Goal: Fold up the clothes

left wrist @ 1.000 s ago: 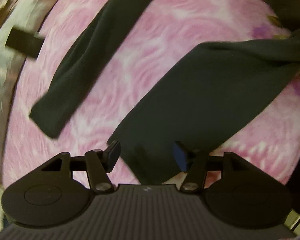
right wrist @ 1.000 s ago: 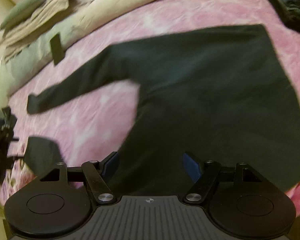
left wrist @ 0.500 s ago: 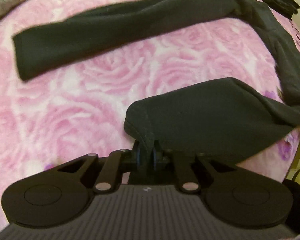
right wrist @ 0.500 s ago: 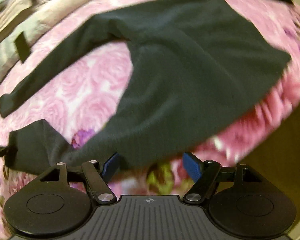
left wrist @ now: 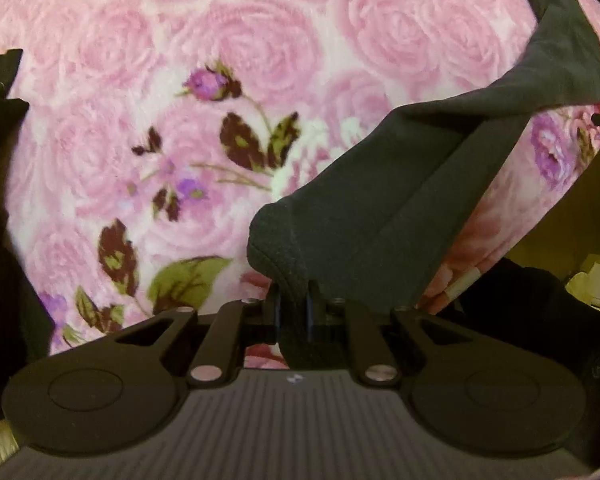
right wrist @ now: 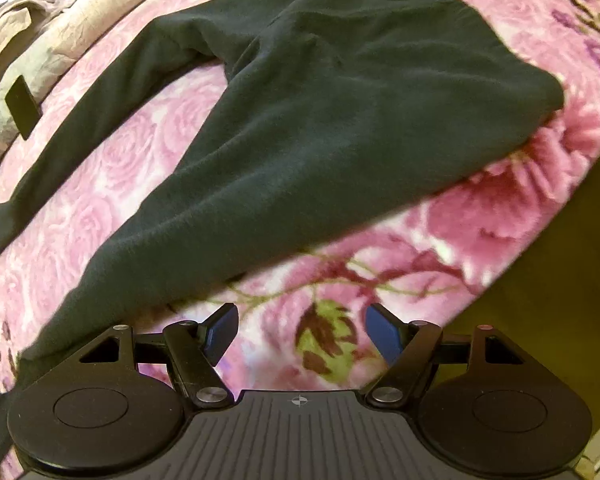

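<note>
The left tool (left wrist: 293, 312), open a second ago, now pinches the black top's (right wrist: 340, 120) sleeve cuff (left wrist: 284, 248), lifting it toward frame centre; the right tool (right wrist: 300, 332) stays wide open, empty — sleeve fold beginning.

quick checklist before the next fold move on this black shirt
1. Left gripper shut on the black long-sleeved shirt's sleeve cuff: ok.
2. Right gripper open, holding nothing: ok.
3. Shirt body flat on the pink rose-patterned blanket: not ok, creases near the armpit.
4. Far sleeve lying straight: ok.
5. Hem corner clear of the bed edge: cannot tell.
</note>
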Tool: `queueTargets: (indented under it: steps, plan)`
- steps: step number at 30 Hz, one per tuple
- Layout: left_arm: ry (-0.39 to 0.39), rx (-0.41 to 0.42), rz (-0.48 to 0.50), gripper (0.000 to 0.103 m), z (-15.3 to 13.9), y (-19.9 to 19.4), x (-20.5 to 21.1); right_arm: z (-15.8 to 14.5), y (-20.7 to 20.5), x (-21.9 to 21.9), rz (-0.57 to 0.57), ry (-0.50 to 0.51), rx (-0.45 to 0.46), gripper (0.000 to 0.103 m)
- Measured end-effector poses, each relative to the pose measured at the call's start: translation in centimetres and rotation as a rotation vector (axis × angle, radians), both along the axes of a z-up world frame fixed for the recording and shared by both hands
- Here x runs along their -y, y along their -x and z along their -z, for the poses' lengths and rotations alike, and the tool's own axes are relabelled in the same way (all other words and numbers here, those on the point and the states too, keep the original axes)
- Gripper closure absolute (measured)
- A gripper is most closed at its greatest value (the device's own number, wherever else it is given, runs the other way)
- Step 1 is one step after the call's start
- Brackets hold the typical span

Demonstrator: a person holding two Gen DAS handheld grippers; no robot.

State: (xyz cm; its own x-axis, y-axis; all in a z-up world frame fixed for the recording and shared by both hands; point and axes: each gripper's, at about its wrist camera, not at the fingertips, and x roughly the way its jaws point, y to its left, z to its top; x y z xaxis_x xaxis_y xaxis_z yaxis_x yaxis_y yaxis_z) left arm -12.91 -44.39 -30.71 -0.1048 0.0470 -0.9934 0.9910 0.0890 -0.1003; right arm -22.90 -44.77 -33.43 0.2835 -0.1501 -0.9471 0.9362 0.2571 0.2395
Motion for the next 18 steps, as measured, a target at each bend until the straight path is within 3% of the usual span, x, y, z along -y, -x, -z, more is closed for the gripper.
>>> queueTargets:
  steps: [1, 3, 6, 7, 9, 11, 13, 16, 18]
  plan:
    - [0.011, 0.018, 0.005, 0.094, 0.0, 0.2, 0.1, 0.3, 0.1, 0.3, -0.001, -0.004, 0.009, 0.029]
    - [0.086, 0.111, 0.105, 0.094, -0.8, 1.2, 0.1, 0.9, 0.4, 0.9, 0.026, -0.020, 0.027, 0.029]
    - [0.237, 0.279, 0.319, 0.094, -2.3, 2.9, -0.2, 1.5, 1.1, 1.9, 0.090, -0.043, 0.042, 0.029]
    - [0.309, 0.326, 0.348, 0.094, -3.1, 3.0, -0.3, 1.4, 1.2, 2.2, 0.098, -0.041, 0.042, 0.029]
    - [0.439, 0.407, 0.397, 0.093, -4.5, 3.0, -0.6, 1.0, 0.8, 2.6, 0.084, -0.026, 0.039, 0.029]
    - [0.499, 0.449, 0.474, 0.090, -5.1, 3.2, -1.2, 0.2, -0.2, 2.6, 0.038, 0.002, 0.031, 0.029]
    - [0.399, 0.394, 0.517, 0.082, -4.1, 3.0, -1.7, -1.0, -2.0, 2.0, -0.039, 0.071, 0.021, 0.029]
    - [0.200, 0.264, 0.482, 0.074, -1.5, 1.7, -2.9, -2.7, -5.2, 0.9, -0.184, 0.160, 0.026, 0.029]
    - [0.184, 0.284, 0.454, 0.071, -0.8, 1.3, -3.6, -3.0, -7.8, -0.2, -0.333, 0.180, 0.054, 0.029]
